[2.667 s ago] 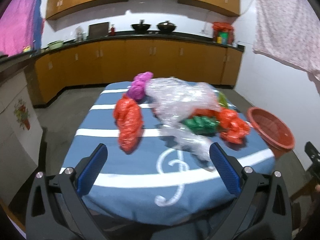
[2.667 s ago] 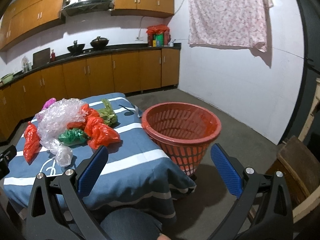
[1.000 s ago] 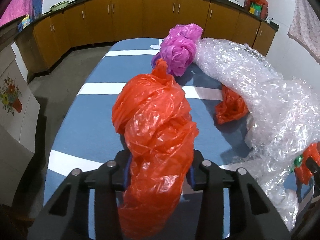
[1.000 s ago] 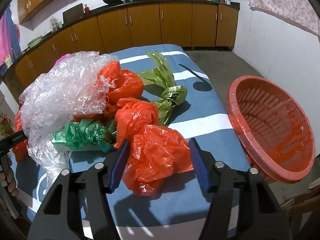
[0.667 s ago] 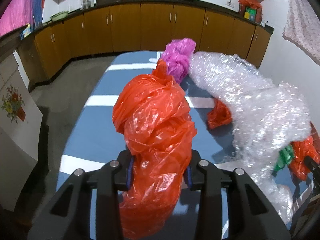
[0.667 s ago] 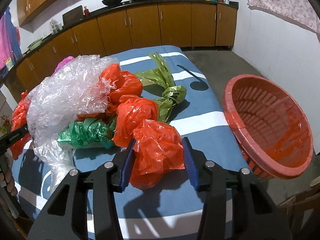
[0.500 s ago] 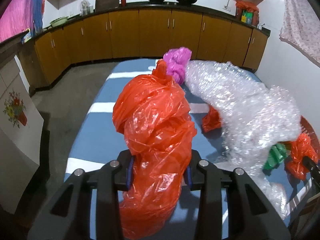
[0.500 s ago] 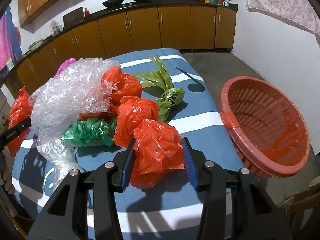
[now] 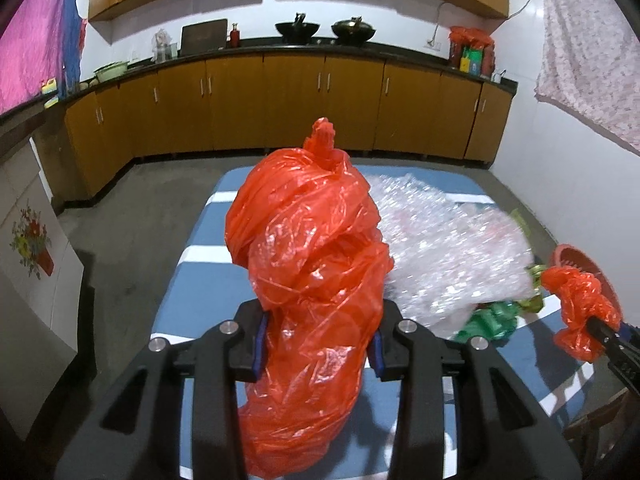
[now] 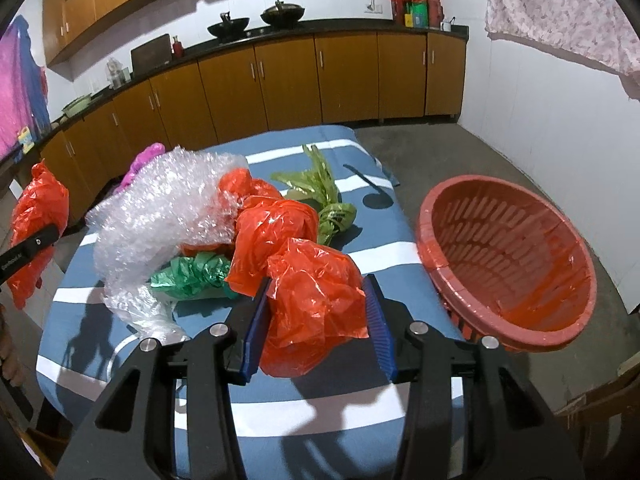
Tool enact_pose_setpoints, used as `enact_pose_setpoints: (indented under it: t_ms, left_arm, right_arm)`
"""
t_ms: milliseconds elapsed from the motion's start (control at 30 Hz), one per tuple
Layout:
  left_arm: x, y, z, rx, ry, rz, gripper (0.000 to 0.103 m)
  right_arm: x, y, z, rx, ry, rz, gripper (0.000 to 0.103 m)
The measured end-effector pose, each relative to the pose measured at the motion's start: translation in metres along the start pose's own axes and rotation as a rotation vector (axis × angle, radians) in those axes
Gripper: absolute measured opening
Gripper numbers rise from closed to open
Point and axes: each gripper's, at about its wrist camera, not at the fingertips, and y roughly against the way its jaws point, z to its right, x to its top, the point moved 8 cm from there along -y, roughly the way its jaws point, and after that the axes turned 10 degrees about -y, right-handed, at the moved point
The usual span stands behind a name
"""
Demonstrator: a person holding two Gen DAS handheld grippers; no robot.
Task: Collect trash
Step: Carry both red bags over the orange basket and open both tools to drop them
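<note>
Red bags [image 9: 312, 280] [image 10: 316, 296] clamped between both claws' pads (lifted above table [image 10: 352, 256]).

Both grippers, open and empty 2.7 seconds ago, now clamp bags: the left gripper [image 9: 318, 354] lifts the long red bag [image 9: 308, 280] clear of the bench, and the right gripper [image 10: 318, 324] raises a crumpled red bag [image 10: 316, 292].

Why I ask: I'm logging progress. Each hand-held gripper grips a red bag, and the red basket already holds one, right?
Not quite: the right wrist view shows the red basket empty. Left hand-held gripper and right hand-held gripper each grip a red bag.
</note>
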Motion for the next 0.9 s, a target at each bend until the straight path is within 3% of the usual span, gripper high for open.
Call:
enact_pose_setpoints:
  t_ms: [433,900]
  left_arm:
    - [0.029,0.034,0.051,-0.083,-0.082,0.074,0.037]
    - [0.046,0.031,0.164,-0.242,-0.197,0.082,0.038]
  right_arm:
    - [0.016,0.025,0.027,-0.017,-0.053,0.068,0.046]
    - [0.031,0.038,0.109,-0.130,-0.153,0.117,0.046]
